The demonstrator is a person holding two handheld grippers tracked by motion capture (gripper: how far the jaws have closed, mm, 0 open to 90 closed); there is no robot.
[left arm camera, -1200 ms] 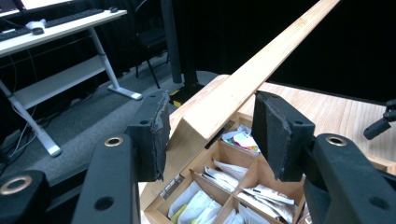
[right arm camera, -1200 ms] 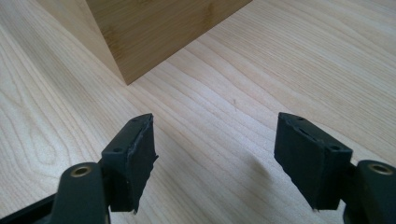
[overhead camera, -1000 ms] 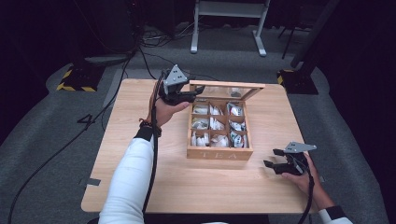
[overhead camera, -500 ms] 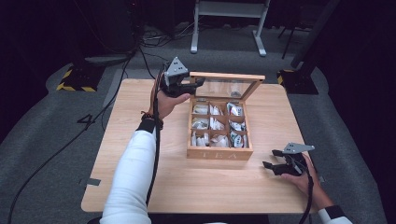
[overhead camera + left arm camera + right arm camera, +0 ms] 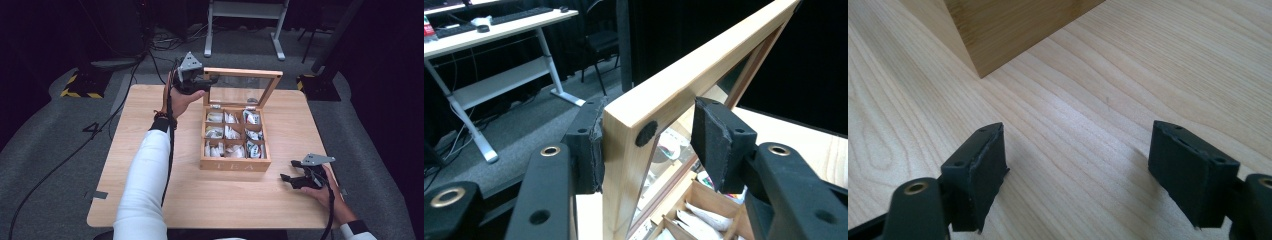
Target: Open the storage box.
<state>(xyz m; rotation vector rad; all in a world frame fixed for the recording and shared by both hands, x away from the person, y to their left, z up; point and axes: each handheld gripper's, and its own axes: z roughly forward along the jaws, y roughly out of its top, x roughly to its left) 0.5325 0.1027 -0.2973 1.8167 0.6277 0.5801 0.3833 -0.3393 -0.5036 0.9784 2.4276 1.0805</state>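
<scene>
At the near right corner of the desk [image 5: 150, 165], the right hand-held gripper [image 5: 295, 178] rests low on the wood with its jaws spread wide and nothing between them; they have just been opening further. In the right gripper view its pads [image 5: 975, 170] sit apart over bare wood grain, and the front corner of the tea box [image 5: 1008, 30] stands just ahead of them.

The wooden tea box [image 5: 235, 164] sits in the middle of the desk, the word TEA on its front wall. Its compartments hold tea bags [image 5: 232, 132] in pale wrappers, three rows of three.

Behind the compartments, the glass-paned lid [image 5: 250, 74] stands raised, tilted back on its hinges. The left hand-held gripper [image 5: 207, 80], held up by the left hand [image 5: 180, 100] in a white sleeve, is clamped on the lid's wooden frame at its upper left corner. In the left gripper view one pad [image 5: 591, 145] presses against the outer face of the lid frame [image 5: 659, 105] and the other pad [image 5: 719, 142] lies at the glass side, with the tea bags [image 5: 704, 215] below.

Beyond the desk, on the grey floor, stand the legs of a white table [image 5: 245, 10] among black cables.
</scene>
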